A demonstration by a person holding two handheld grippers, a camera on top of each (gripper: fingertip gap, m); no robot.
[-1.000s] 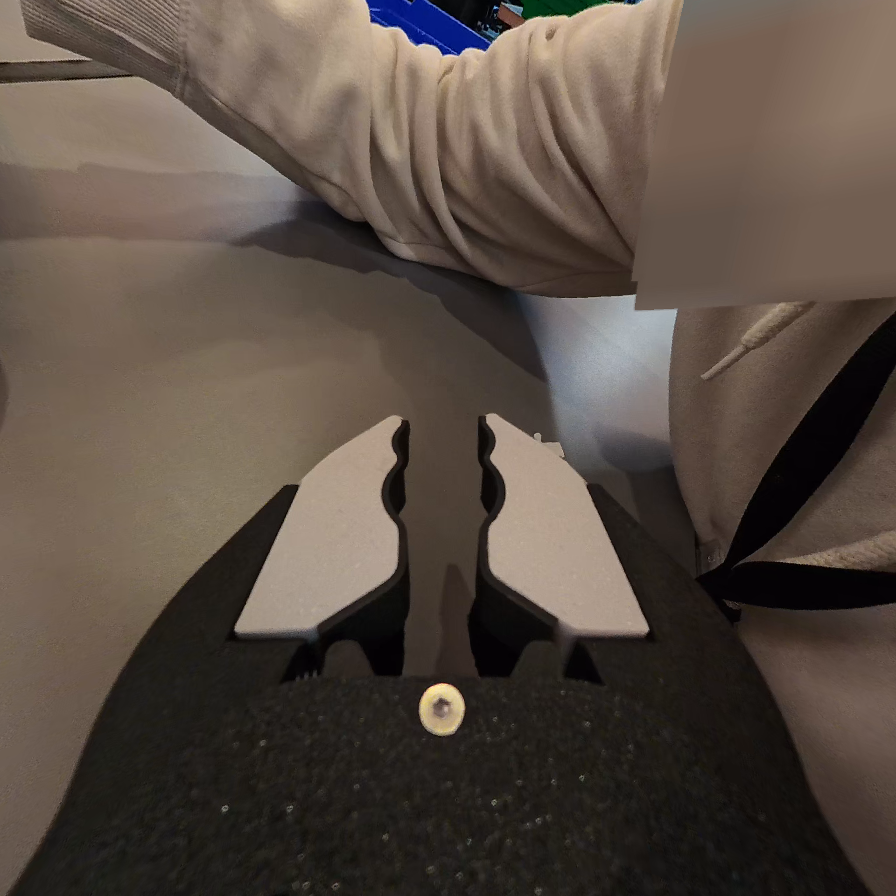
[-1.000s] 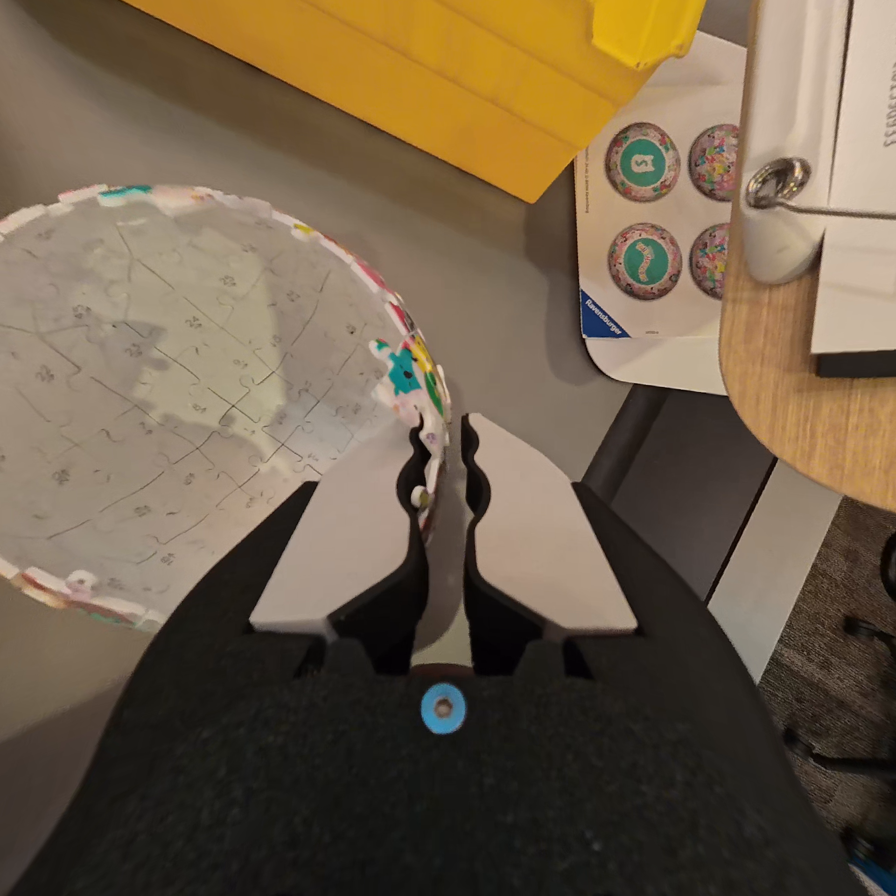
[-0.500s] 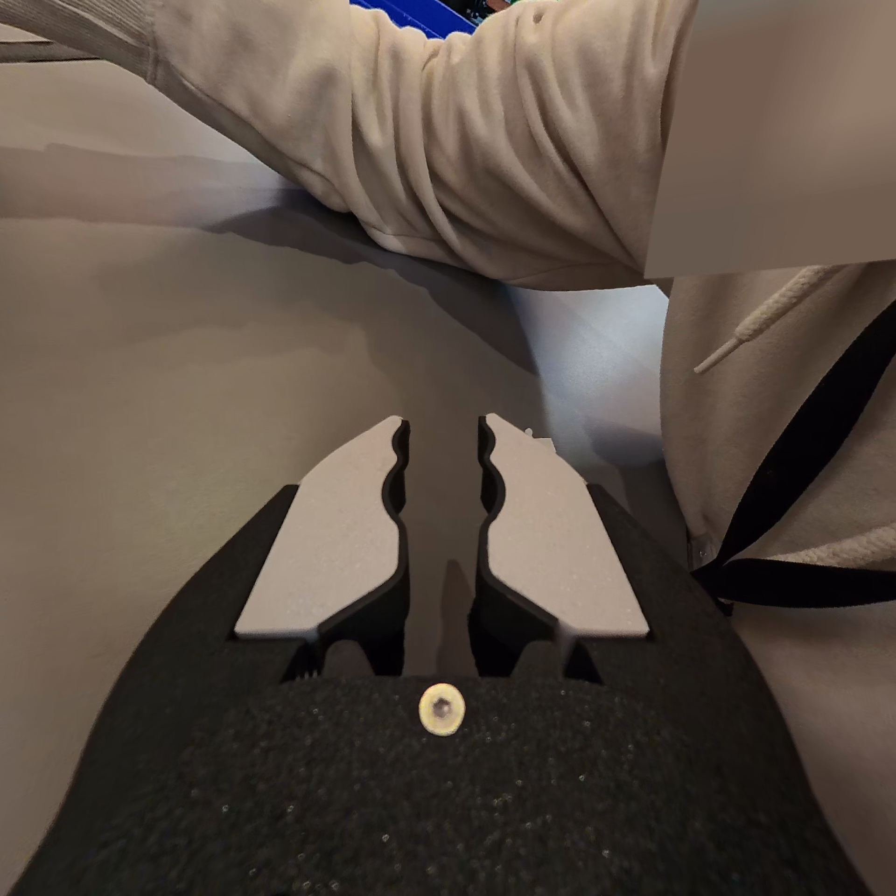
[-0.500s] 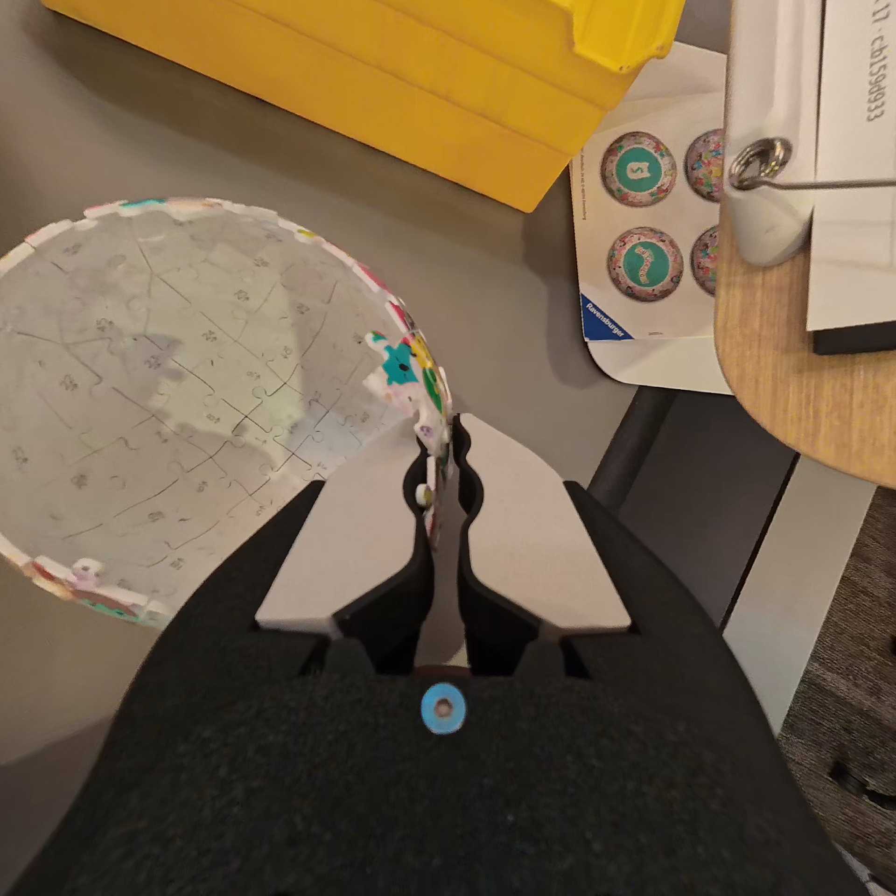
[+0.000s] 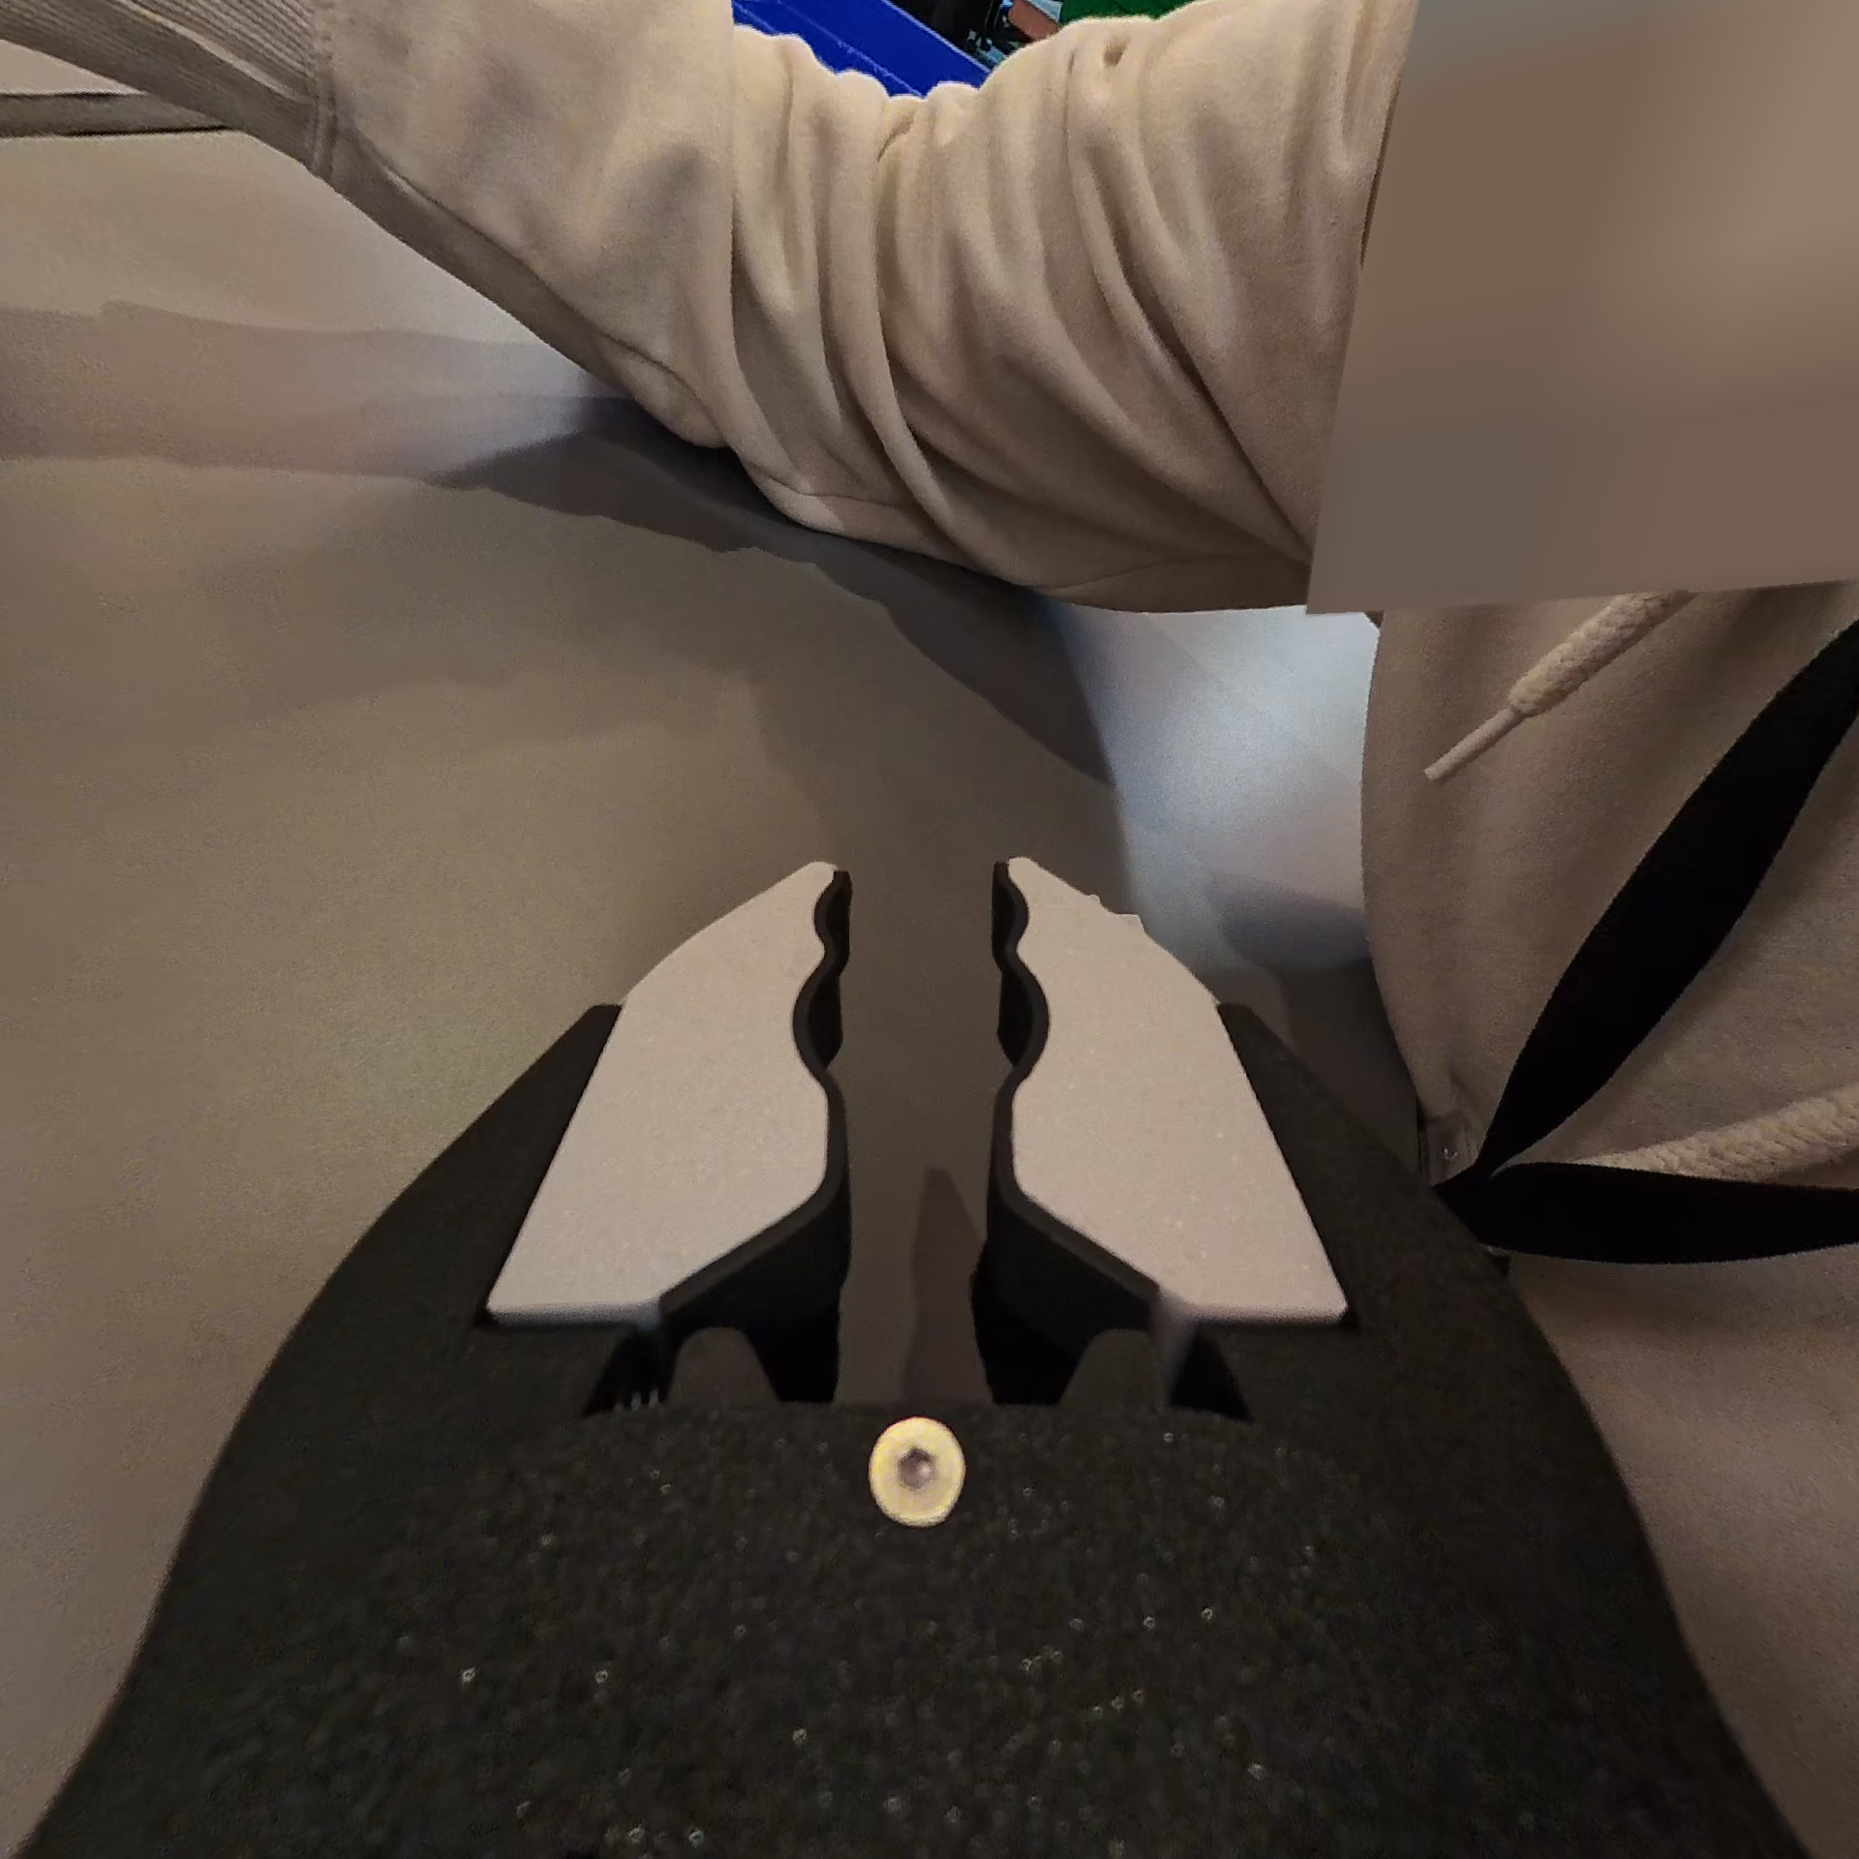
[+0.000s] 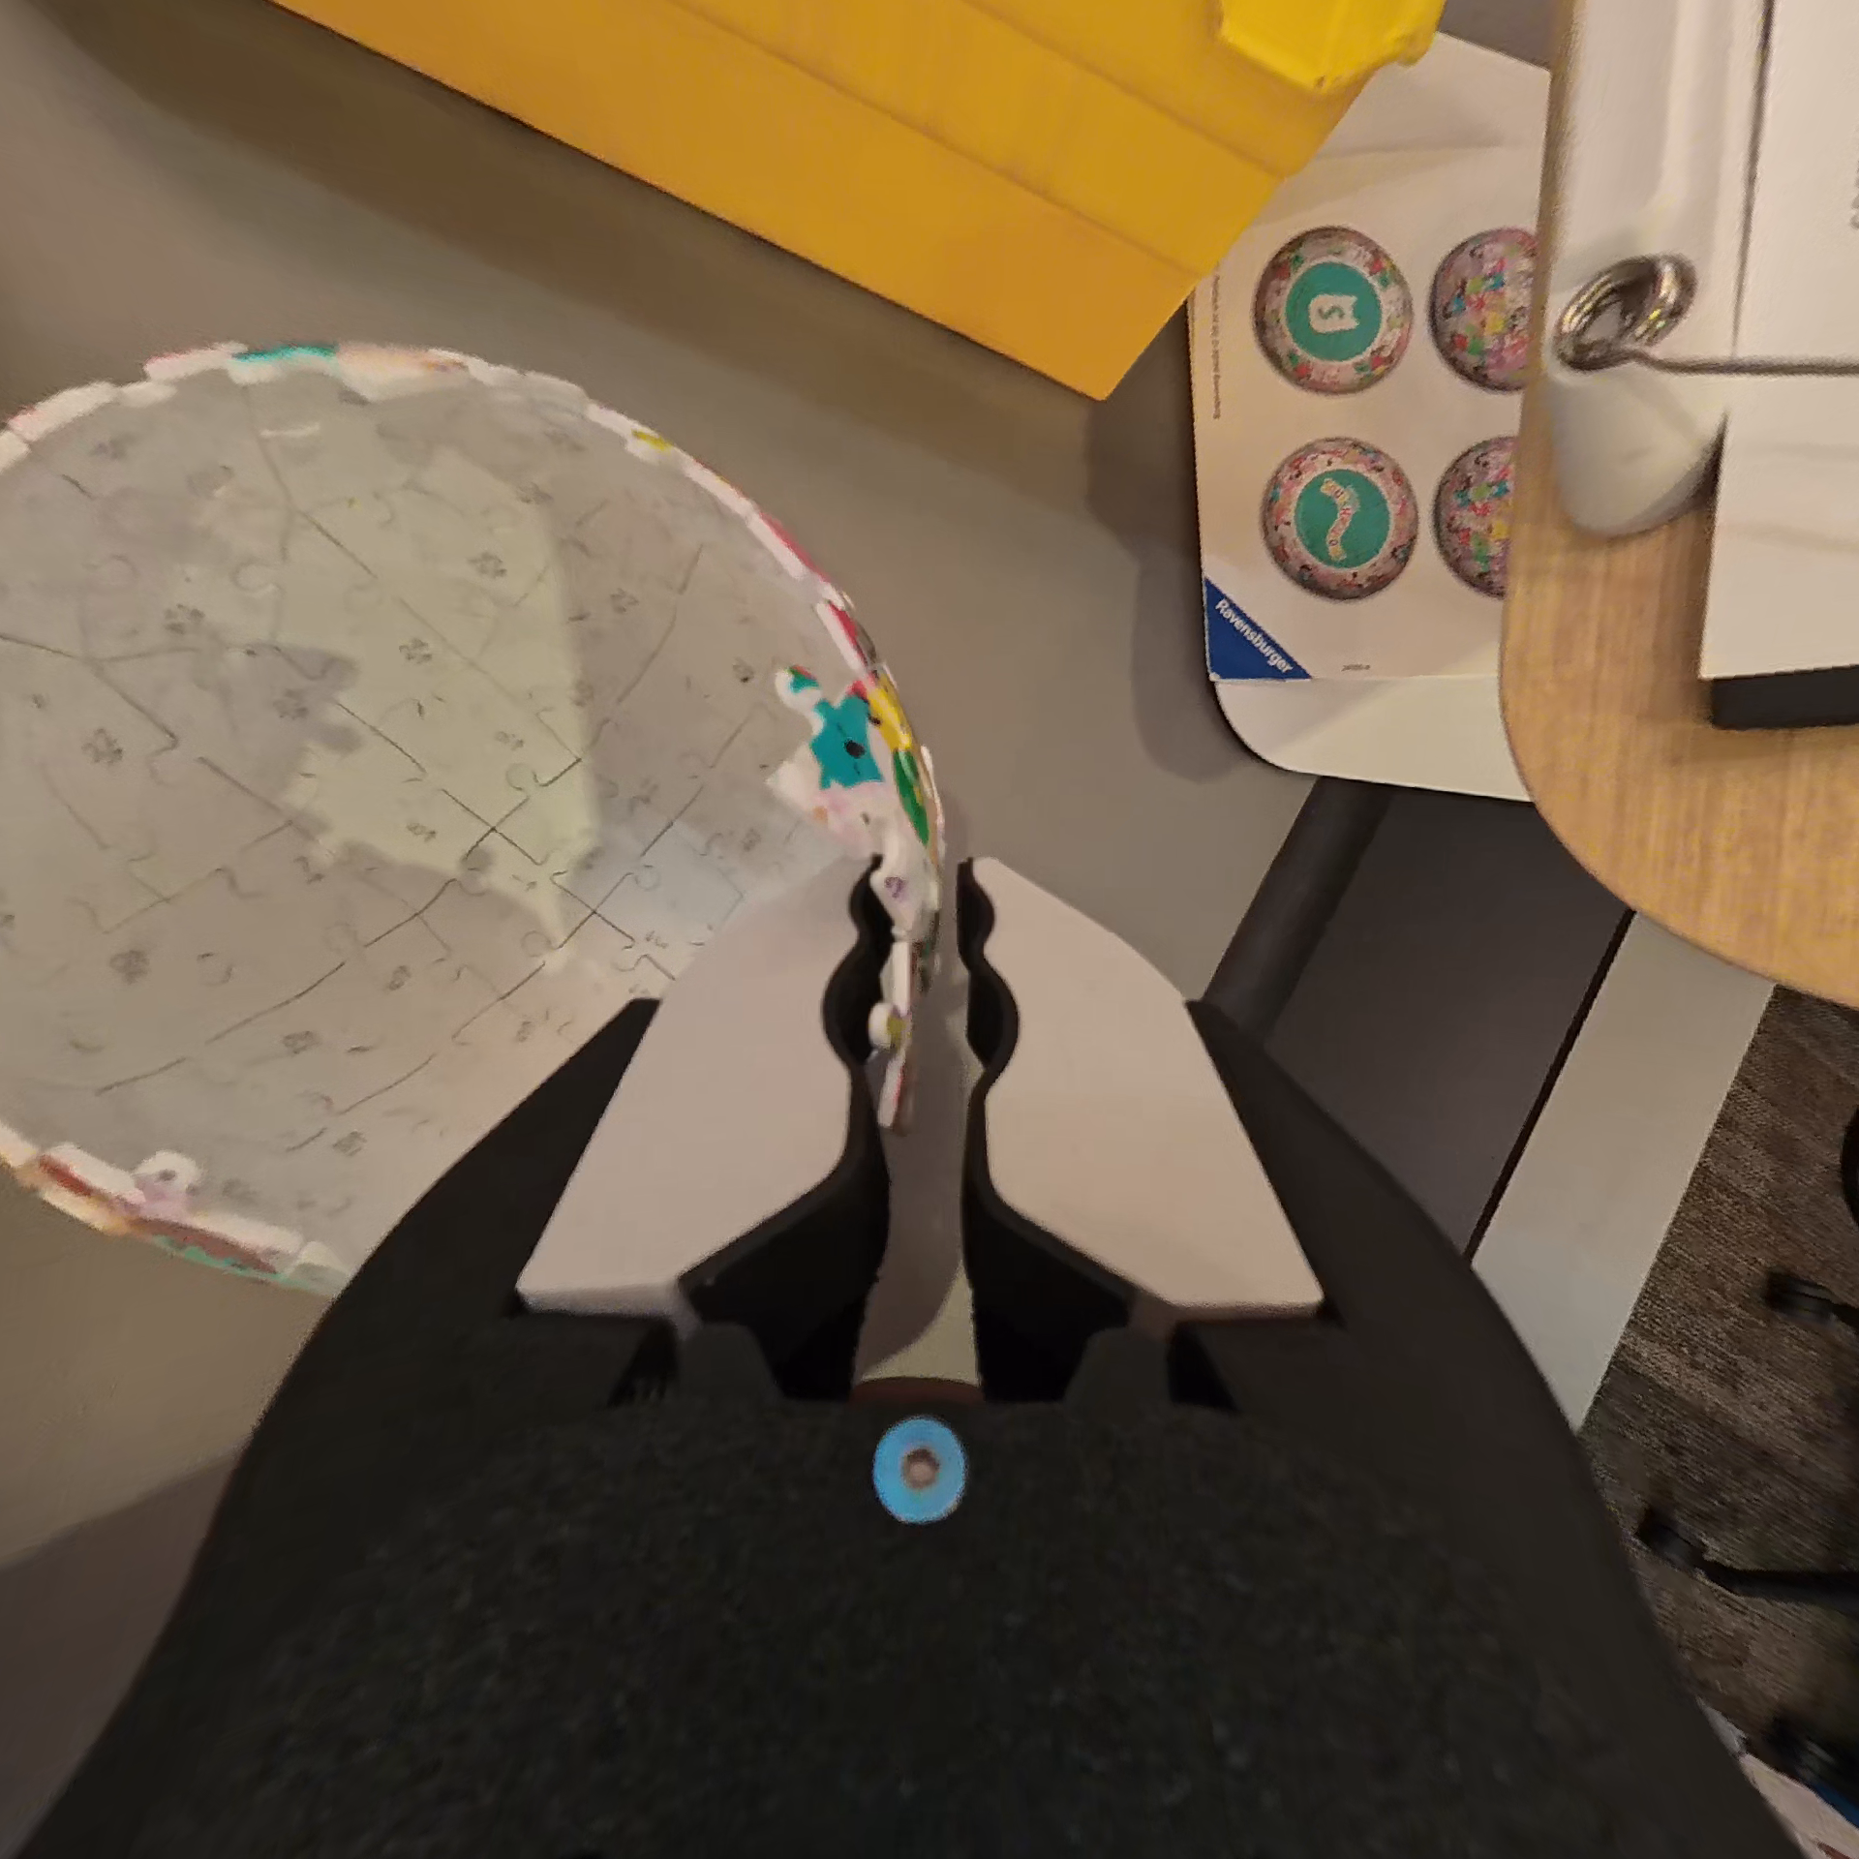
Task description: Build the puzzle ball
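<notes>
Straddling rim of white-lined, colourful half-built puzzle ball shell (image 6: pixel 423 805) on grey table (image 6: pixel 1006 523) with right gripper (image 6: pixel 910 885), jaws narrow, gap visible, probably steadying it. Left gripper (image 5: pixel 920 885) parted, empty, idling near beige sleeve (image 5: pixel 905 302).

Yellow bin (image 6: pixel 905 151), pale grey-lined puzzle ball (image 6: pixel 352 805), cream sleeve (image 5: pixel 905 302)

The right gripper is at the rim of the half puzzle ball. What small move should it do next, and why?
Probably close the right gripper a little more. Its jaws straddle the rim of the puzzle ball, one finger inside the shell and one outside, but a narrow gap shows beside the rim. The left gripper is open and empty, so it gives no support.
</notes>
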